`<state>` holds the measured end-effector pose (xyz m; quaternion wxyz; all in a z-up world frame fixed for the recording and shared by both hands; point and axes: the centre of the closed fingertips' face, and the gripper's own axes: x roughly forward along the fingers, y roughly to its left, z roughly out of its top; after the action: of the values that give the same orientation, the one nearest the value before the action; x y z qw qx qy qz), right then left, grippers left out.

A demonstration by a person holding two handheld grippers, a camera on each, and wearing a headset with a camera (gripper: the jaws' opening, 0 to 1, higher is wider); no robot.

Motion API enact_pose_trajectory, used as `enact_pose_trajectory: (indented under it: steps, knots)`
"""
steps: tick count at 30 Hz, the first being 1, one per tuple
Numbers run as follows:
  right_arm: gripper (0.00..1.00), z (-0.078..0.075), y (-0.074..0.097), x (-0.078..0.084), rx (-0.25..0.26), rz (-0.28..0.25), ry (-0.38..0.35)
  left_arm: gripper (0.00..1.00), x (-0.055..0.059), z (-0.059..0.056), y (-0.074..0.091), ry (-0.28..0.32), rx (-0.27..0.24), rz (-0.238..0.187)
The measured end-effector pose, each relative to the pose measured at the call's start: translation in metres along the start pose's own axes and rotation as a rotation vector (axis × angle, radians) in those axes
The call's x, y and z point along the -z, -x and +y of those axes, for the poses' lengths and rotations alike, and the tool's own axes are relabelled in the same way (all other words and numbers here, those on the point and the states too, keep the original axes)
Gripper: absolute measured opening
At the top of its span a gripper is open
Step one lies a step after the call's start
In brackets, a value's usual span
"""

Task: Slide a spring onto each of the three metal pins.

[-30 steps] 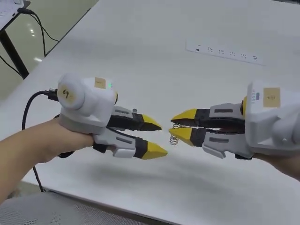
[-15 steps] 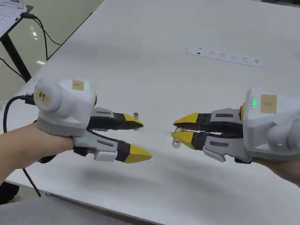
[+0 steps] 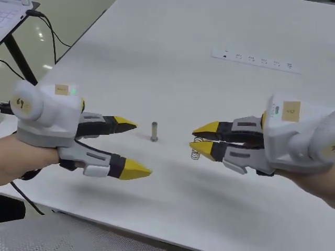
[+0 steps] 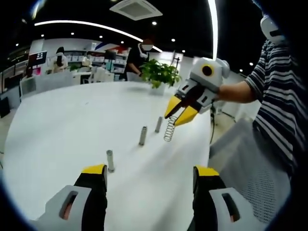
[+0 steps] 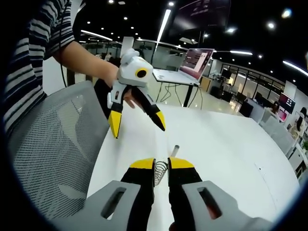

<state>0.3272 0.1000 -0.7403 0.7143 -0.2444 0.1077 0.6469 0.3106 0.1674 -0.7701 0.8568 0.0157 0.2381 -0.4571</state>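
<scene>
Small coiled steel spring (image 3: 195, 152) pinched in the right tongs (image 3: 201, 138), coil hanging below the tips, long axis near upright. Left tongs (image 3: 133, 147) spread wide, empty. Three short grey metal pins (image 4: 143, 135) stand upright in a row on the white surface (image 3: 172, 63), all bare. Right gripper view: nearest pin (image 5: 176, 149) at 12 o'clock, just beyond the tips. Right side nearer; spring likely must rise over pin top, axes aligned.
</scene>
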Motion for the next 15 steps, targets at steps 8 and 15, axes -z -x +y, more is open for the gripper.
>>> enact_pose_trajectory:
  steps: [8,15]
  knots:
    - [0.07,-0.006,-0.012,-0.001,0.008,-0.009,-0.017,0.84,0.010,0.010,0.013,0.036,-0.046,0.004]
    - [0.07,-0.009,-0.022,-0.005,0.005,-0.014,-0.011,0.97,0.011,0.017,0.022,0.056,-0.082,-0.021]
